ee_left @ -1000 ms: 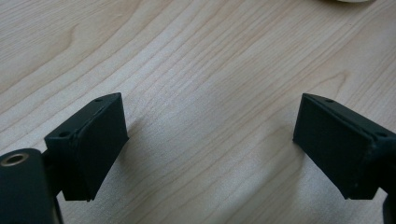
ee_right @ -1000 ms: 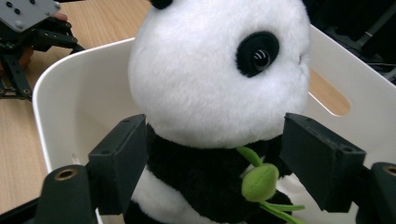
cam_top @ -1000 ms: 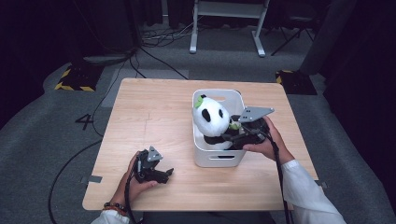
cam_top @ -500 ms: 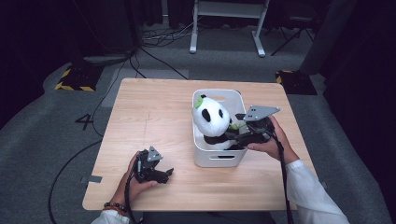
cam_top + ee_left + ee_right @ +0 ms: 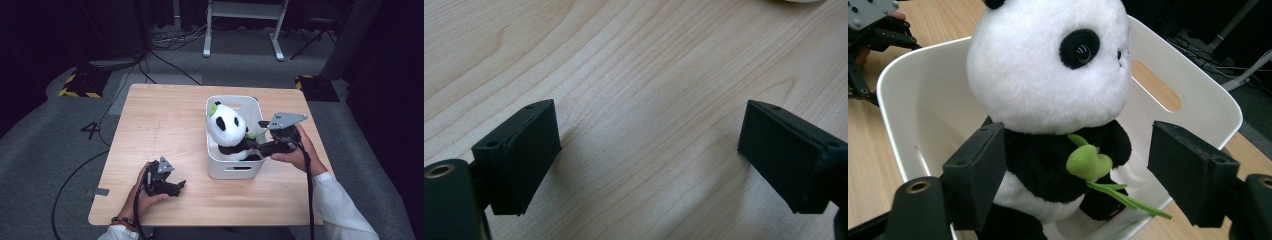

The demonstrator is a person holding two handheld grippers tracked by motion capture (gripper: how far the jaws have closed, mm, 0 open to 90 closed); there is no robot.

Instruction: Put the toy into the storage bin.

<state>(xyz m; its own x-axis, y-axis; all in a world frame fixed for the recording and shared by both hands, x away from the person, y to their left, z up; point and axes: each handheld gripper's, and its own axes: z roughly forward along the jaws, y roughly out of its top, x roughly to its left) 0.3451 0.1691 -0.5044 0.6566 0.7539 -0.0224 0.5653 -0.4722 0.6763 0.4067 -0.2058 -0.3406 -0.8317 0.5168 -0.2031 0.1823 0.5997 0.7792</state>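
Plush panda (image 5: 1048, 95): sits upright in white bin (image 5: 250, 167), long axis vertical, face toward the bin's far handle slot. Right gripper (image 5: 1075, 175): jaws wide, flanking the panda's torso, pads apart from it. Left gripper (image 5: 649, 155): jaws spread on bare table (image 5: 634, 65), left of the bin.

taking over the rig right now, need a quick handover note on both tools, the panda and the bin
Left tool: open, nothing between its jaws, resting low over bare table near the front left corner.
Right tool: open, one jaw on each side of the panda's body; the pads do not look pressed in, so no grip yet.
Panda plush: sitting upright inside the white bin, holding a green bamboo sprig.
White bin: on the table, right of centre.
Done: right tool lined up around the panda.
Left: probably close on the panda and lift it out, or back the tool out if it was just set in.
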